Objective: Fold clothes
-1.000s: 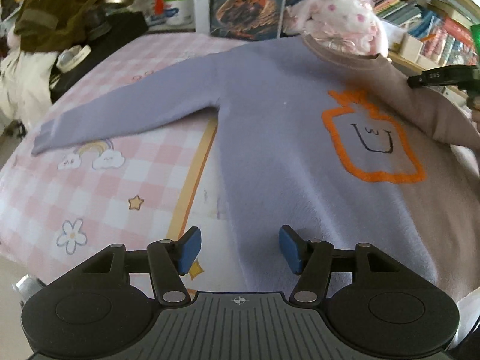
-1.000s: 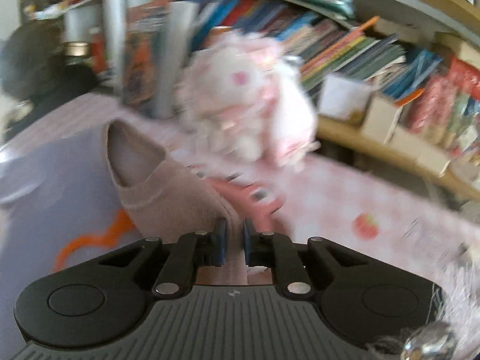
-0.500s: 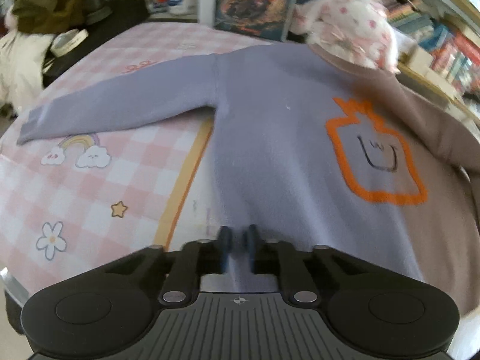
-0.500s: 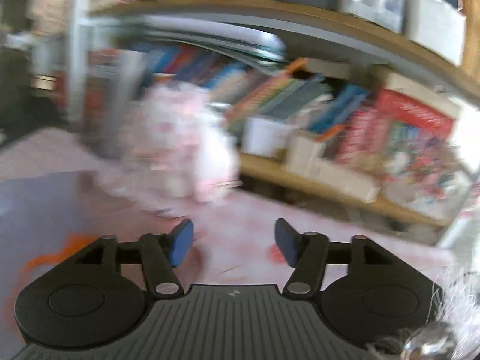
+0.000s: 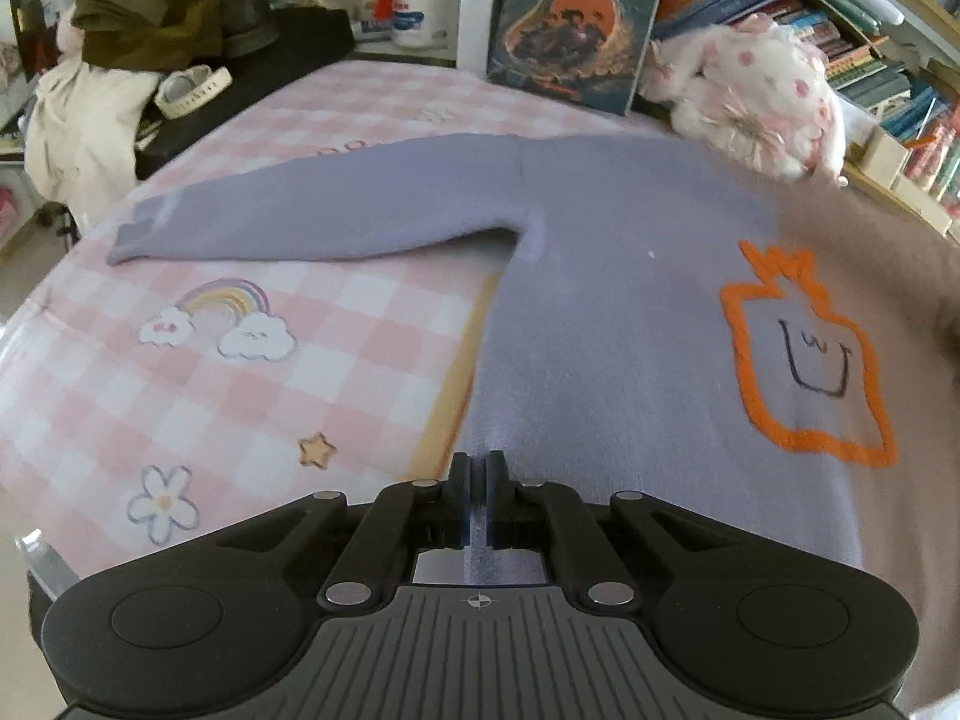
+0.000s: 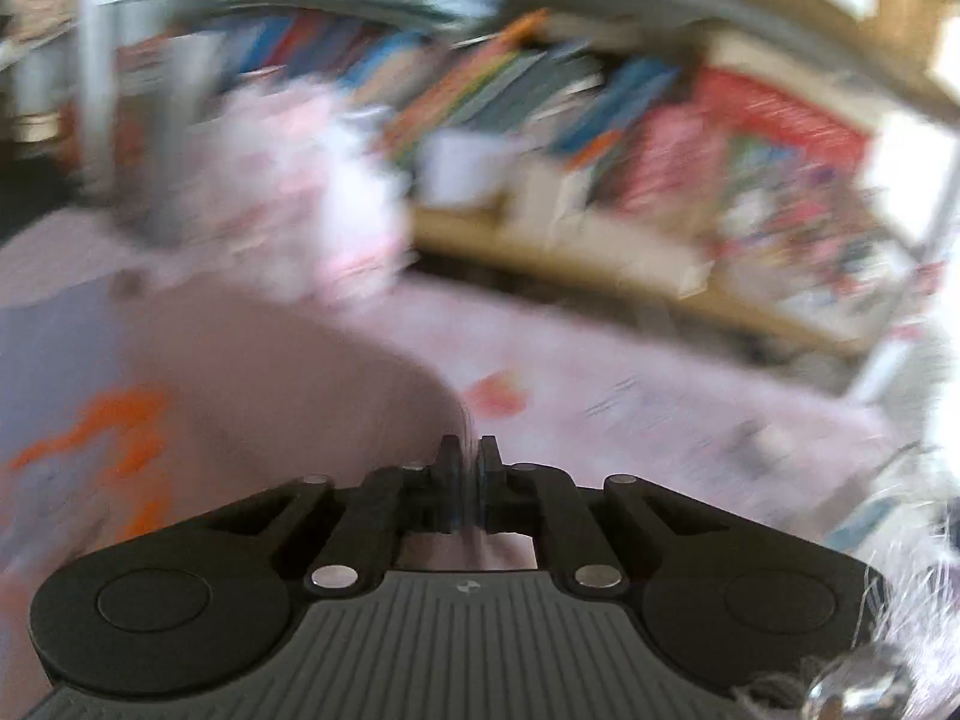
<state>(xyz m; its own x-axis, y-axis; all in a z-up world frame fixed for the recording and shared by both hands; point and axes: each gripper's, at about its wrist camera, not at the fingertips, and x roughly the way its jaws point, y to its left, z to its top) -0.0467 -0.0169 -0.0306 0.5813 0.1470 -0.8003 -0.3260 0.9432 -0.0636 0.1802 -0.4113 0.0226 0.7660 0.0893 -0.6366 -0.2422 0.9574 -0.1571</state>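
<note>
Sweater (image 5: 630,300), half lilac and half dusty pink with an orange outlined figure on the chest, lies face up and flat on the pink checked cloth (image 5: 180,372) of the table. One lilac sleeve (image 5: 312,222) stretches out toward nine o'clock in the left wrist view. The left gripper (image 5: 478,468) sits at six o'clock on the sweater's lower edge, its fingers drawn tight together with a thin fold of lilac fabric pinched between the pads. In the right wrist view, heavily blurred, the right gripper (image 6: 471,450) has its fingers narrow, having just been closing, and pink fabric of the sweater (image 6: 288,372) shows between them. A fluffy white and pink plush toy (image 5: 756,102) rests at one o'clock by the collar, beside a standing book (image 5: 576,18); bookshelves (image 6: 600,120) fill the background.
</note>
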